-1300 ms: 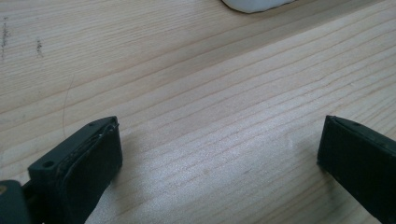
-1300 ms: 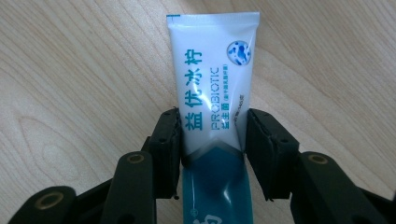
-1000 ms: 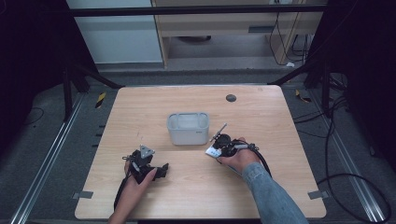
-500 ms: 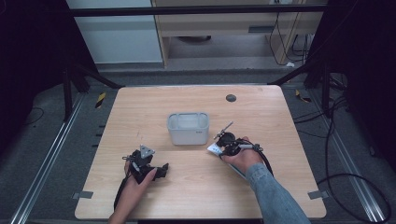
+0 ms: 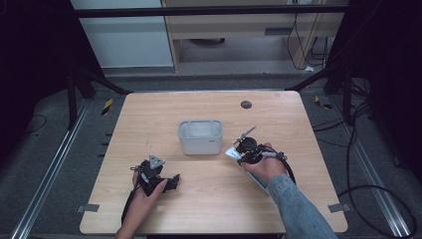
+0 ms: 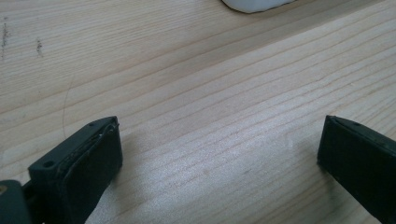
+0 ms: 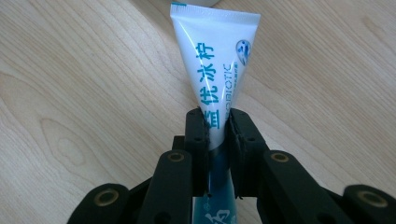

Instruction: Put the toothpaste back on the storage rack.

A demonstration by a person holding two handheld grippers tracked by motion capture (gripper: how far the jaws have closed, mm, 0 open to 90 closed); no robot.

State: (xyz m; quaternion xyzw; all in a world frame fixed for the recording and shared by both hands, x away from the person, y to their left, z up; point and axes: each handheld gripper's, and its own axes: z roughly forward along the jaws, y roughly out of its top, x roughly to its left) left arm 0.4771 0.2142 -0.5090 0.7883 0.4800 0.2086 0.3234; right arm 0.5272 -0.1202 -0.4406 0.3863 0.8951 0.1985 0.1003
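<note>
You're pinching that soft, squishy toothpaste tube (image 7: 216,70) mid-body with your right gripper (image 7: 217,140), probably kinda slippery, while your left gripper (image 6: 219,154) is sitting wide open, empty.

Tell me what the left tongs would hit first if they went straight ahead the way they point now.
Likely nothing soon: the open left tongs point low across the bare wooden table. Farther along that line a white object's edge shows at the top of the left gripper view, probably the grey bin, though depth is unclear.

A tub (image 5: 200,137) sits mid-bench (image 5: 149,114); a tube (image 5: 233,153) lies at its four o'clock, perhaps touching; a disc (image 5: 246,104) at one o'clock.
</note>
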